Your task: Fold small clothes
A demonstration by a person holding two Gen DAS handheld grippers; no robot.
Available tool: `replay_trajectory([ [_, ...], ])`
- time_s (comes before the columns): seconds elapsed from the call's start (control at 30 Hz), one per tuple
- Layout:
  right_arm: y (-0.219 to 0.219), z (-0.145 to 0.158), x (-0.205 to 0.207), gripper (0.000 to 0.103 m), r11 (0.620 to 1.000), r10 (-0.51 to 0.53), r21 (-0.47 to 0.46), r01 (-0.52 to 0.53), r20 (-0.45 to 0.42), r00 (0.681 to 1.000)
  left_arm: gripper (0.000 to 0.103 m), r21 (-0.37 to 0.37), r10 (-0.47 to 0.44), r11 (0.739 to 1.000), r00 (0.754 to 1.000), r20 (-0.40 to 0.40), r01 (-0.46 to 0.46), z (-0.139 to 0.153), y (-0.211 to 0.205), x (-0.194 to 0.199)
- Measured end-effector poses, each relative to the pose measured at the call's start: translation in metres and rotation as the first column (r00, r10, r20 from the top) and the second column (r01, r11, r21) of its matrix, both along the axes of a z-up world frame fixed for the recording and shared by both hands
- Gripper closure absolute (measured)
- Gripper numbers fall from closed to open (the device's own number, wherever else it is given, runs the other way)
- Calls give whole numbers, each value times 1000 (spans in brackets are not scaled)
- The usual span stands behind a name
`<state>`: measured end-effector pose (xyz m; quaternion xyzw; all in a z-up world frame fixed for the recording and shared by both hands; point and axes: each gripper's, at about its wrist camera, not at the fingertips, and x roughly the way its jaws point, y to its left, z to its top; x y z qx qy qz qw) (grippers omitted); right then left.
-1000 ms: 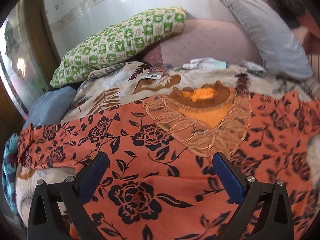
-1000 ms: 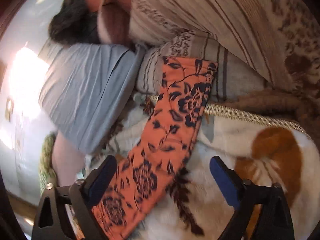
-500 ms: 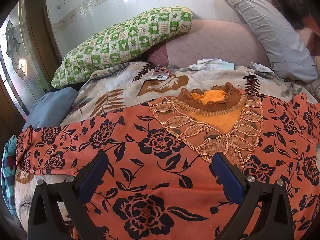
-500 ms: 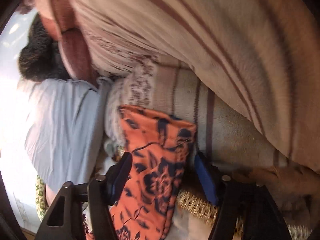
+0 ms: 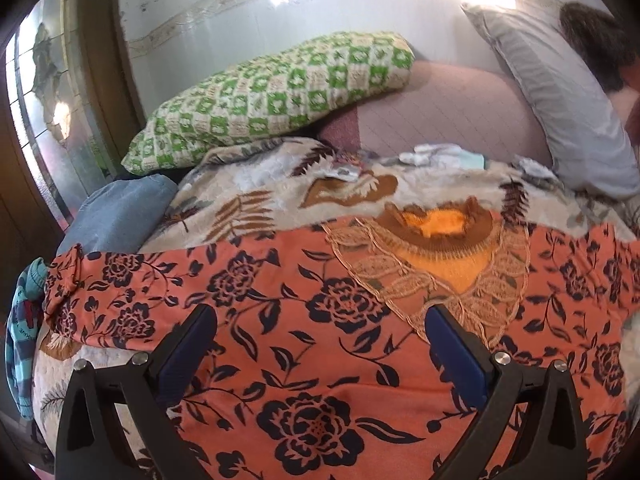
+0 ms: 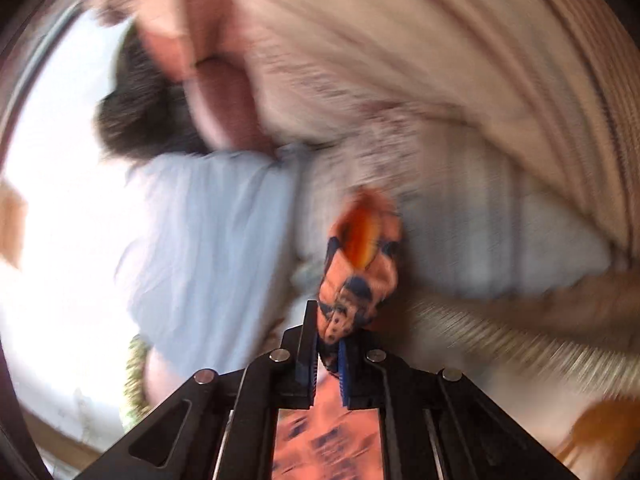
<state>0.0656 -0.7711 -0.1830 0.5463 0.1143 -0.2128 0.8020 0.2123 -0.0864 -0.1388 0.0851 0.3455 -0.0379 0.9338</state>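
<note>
While the left gripper (image 5: 320, 344) hovers with jaws wide apart over the orange floral top (image 5: 320, 360) spread sideways across the bed blanket (image 5: 248, 196), the right gripper (image 6: 329, 354) pinches its sleeve end (image 6: 356, 276).

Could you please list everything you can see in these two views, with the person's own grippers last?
top: one, orange with dark flowers, spread on the bed.
sleeve: one, orange floral, pinched in the right jaws.
blanket: one, cream and brown, under the top.
pillows: one green checked, one grey, by the wall.
blue cloth: one, bed's left edge.
left gripper: black, blue pads, open above the top.
right gripper: black, shut on the sleeve.
</note>
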Motion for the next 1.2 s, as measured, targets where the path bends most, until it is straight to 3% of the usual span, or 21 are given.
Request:
replay_trajectory([
  [0.17, 89, 43, 47, 94, 979, 203, -31, -202, 54, 978, 0, -14, 63, 998, 998, 16, -63, 12, 30, 1],
  [0.33, 204, 58, 113, 94, 914, 404, -20, -404, 98, 909, 0, -46, 142, 989, 990, 9, -142, 20, 82, 4],
  [0.53, 343, 25, 188, 94, 810, 572, 68, -583, 128, 810, 0, -106, 241, 965, 970, -9, -241, 24, 148, 6],
  [0.6, 396, 7, 195, 94, 772, 617, 104, -627, 113, 779, 0, -108, 274, 956, 962, -9, -274, 23, 165, 6],
  [0.77, 490, -46, 214, 90, 692, 714, 197, -694, -46, 699, 0, -108, 317, 942, 948, -39, -319, 14, 194, 10],
  [0.83, 522, -66, 209, 83, 669, 740, 228, -707, -125, 660, 0, -117, 322, 938, 945, -53, -326, 13, 199, 11],
  [0.9, 540, -77, 205, 73, 636, 770, 248, -730, -139, 623, 0, -123, 326, 936, 944, -52, -330, 14, 200, 11],
  [0.97, 552, -77, 196, 44, 597, 798, 230, -768, -79, 597, 0, -123, 320, 938, 946, -47, -323, 15, 196, 11],
  [1.0, 553, -71, 197, 23, 564, 820, 219, -796, -37, 571, 0, -118, 315, 941, 948, -46, -318, 15, 193, 11],
  [1.07, 553, -54, 197, 19, 510, 855, 165, -844, 8, 518, 0, -108, 304, 946, 952, -41, -307, 15, 187, 12],
  [1.13, 546, -31, 195, 19, 523, 852, 77, -849, -24, 522, 0, -98, 298, 949, 954, -40, -300, 14, 181, 13],
  [1.2, 522, -13, 183, 19, 567, 822, -8, -824, -54, 567, 0, -104, 296, 948, 954, -45, -299, 14, 178, 15],
])
